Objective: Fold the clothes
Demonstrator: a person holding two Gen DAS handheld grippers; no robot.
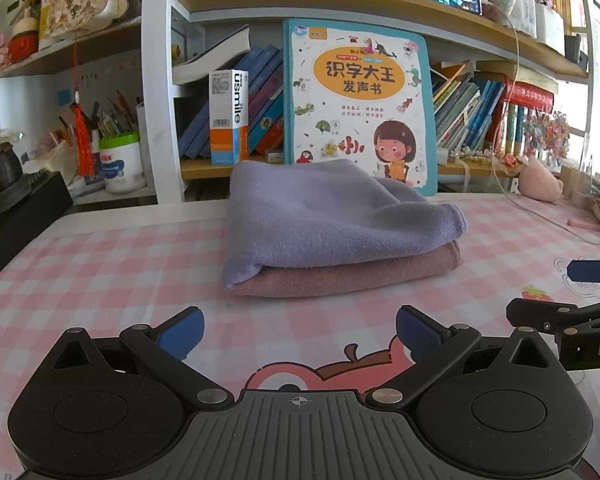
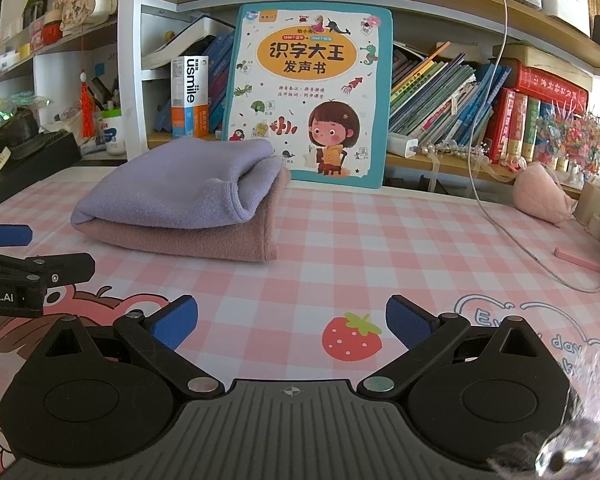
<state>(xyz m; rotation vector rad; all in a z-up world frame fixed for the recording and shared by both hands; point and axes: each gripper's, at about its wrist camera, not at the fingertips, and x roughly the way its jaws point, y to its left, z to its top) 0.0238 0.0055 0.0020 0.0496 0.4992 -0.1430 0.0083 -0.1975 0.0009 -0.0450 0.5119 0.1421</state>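
Looks pretty much done here: purple cloth [image 1: 332,216] folded and stacked on pink cloth [image 1: 352,272], sitting mid-desk on the checked mat [image 1: 120,264], probably parked as a finished pile. Left gripper [image 1: 298,336] and right gripper [image 2: 292,322] both spread wide, empty, hanging back. Soft fleecy knit, rounded folds, hemmed edges

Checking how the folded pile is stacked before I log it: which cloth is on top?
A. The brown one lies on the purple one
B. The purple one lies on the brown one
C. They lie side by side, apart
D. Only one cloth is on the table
B: the folded purple cloth rests on the folded brown cloth, both on the checked table.
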